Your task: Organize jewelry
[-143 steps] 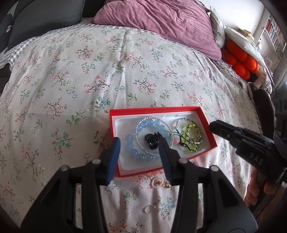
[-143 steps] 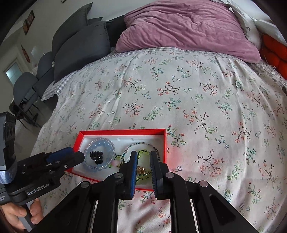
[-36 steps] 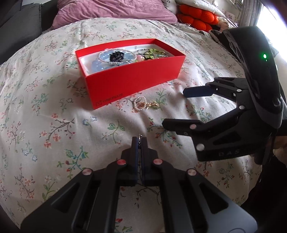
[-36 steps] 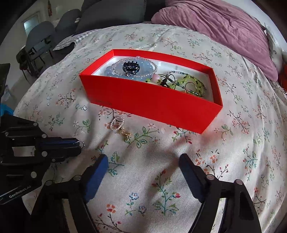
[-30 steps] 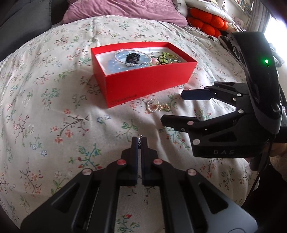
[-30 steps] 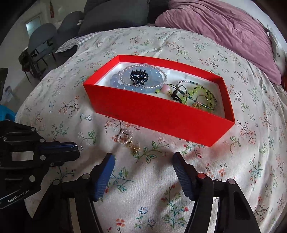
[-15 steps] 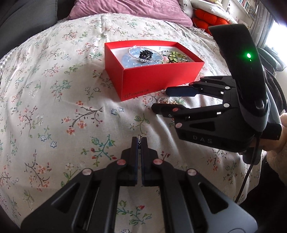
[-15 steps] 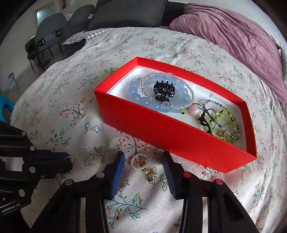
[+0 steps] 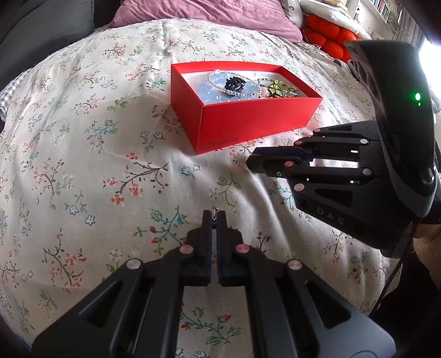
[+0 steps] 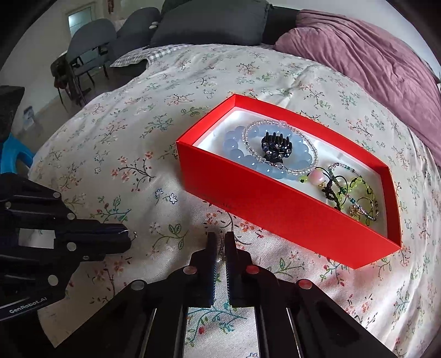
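Left wrist view first: the left claw point(image 9: 214, 220) is clenched tight, with a tiny silver ring point(image 9: 215, 211) poking out just past its tips. Under it lies the bed point(image 9: 82, 132), a soft quilted spread printed with small flowers, rounded and puckered, with wide bare fabric on the left and ahead. The red box point(image 9: 248, 121), crisp cardboard with sharp corners and straight walls, sits beyond, well apart from this claw. Inside it, on a white lining, a bracelet of round pale blue beads point(image 9: 209, 92) and a spiky black hair clip point(image 9: 234, 82). From the right the right claw point(image 9: 252, 162) reaches in, hard black plastic with a green light on its body, its tips near the box's near wall. A purple pillow point(image 9: 198, 13) and orange cushions point(image 9: 330, 35) mark the far edge.

Over to the right wrist view: the right claw point(image 10: 219, 242) is closed on a small pearl charm point(image 10: 220, 247), barely visible between the ribbed pads, just in front of the box's point(image 10: 275, 209) long near wall. The blue beads point(image 10: 234, 146) ring the hair clip point(image 10: 275, 146), and a tangle of green beaded bracelets point(image 10: 355, 195) fills the right end. The left claw point(image 10: 128, 234) sits at the left, the ring point(image 10: 134, 234) at its tip, open bedspread point(image 10: 124, 137) between it and the box. Grey chairs point(image 10: 88, 41) stand past the bed's edge.
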`<state>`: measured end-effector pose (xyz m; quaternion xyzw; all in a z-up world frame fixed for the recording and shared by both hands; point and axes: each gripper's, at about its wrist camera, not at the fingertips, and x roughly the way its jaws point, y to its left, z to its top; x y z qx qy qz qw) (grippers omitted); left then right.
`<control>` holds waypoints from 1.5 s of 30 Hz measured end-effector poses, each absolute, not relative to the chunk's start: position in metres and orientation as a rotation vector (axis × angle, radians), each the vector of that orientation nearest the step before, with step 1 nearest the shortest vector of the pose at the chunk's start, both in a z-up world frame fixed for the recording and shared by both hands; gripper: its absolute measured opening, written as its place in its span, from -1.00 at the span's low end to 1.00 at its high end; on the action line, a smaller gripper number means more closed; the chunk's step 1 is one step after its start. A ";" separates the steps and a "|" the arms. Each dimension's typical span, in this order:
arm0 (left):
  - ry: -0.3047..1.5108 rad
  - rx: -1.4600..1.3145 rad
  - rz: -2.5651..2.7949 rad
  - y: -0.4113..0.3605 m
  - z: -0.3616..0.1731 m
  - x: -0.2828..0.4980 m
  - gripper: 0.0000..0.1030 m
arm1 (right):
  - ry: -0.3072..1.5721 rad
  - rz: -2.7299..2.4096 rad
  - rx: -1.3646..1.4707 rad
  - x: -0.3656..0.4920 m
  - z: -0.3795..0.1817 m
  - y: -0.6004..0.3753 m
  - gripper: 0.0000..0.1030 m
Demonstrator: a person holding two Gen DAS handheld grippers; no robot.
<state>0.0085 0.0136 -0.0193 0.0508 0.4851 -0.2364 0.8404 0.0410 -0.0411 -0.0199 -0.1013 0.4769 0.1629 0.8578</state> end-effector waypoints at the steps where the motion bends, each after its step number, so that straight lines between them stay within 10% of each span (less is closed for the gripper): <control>1: 1.024 0.106 -0.499 0.014 -0.019 0.009 -0.93 | 1.005 0.348 -0.192 0.042 -0.018 -0.043 -0.90; 28: 1.067 0.063 -0.452 0.031 -0.021 0.015 -0.93 | 1.165 0.437 -0.039 0.022 -0.023 -0.041 -0.68; 31: 1.069 0.064 -0.452 0.032 -0.021 0.014 -0.93 | 1.162 0.419 -0.020 0.024 -0.024 -0.042 -0.49; 34: 1.068 0.061 -0.456 0.033 -0.020 0.013 -0.93 | 1.131 0.395 0.010 0.023 -0.020 -0.045 0.20; 45: 1.075 0.057 -0.454 0.032 -0.021 0.014 -0.93 | 1.123 0.377 0.072 0.023 -0.028 -0.048 -0.13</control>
